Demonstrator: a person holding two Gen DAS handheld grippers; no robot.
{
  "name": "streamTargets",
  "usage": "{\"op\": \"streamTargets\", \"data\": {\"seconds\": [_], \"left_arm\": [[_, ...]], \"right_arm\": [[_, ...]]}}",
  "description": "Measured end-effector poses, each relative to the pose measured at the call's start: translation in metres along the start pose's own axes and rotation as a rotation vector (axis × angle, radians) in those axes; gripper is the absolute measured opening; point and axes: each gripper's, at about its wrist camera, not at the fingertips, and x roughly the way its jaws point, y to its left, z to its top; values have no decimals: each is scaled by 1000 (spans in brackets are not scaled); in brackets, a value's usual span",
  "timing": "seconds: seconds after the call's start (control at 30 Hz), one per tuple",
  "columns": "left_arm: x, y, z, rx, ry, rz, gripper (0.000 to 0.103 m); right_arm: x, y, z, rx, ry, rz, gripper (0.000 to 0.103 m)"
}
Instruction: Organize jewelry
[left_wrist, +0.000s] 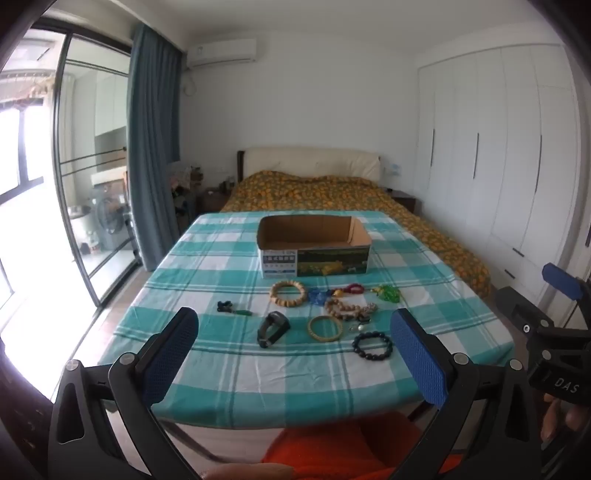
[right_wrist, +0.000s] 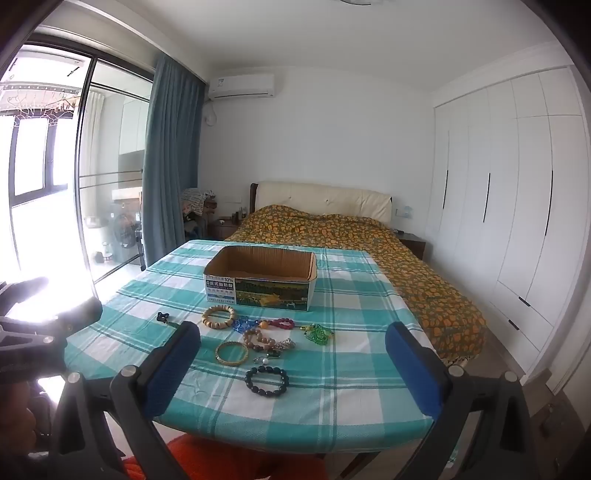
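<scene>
Blue-padded fingers of the left gripper spreading wide at the near edge, gripping nothing, hovering short of the table. Likewise spread and gripping nothing, the right gripper, sitting beside it on the right. Orange fabric showing just below, under the table edge. Covering the table, a teal and white checked cloth. Lying nearest on it, a dark beaded bracelet, with a gold bangle just beyond and a black watch to the left of that. Resting further back, a loose brown bead string, a pale wooden bead bracelet, a blue piece, red beads and a green piece, clustering close together. Sitting apart to the left, a small black and green trinket. Standing behind all the jewelry, an open cardboard box. Stretching beyond the table, a bed with an orange patterned cover.
</scene>
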Motion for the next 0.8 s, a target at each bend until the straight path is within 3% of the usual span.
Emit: {"op": "streamTargets", "data": {"seconds": [0.8], "left_arm": [[2,-4,-5,16,15,-7,103]], "right_arm": [[0,1,0,7,-2,1,102]]}}
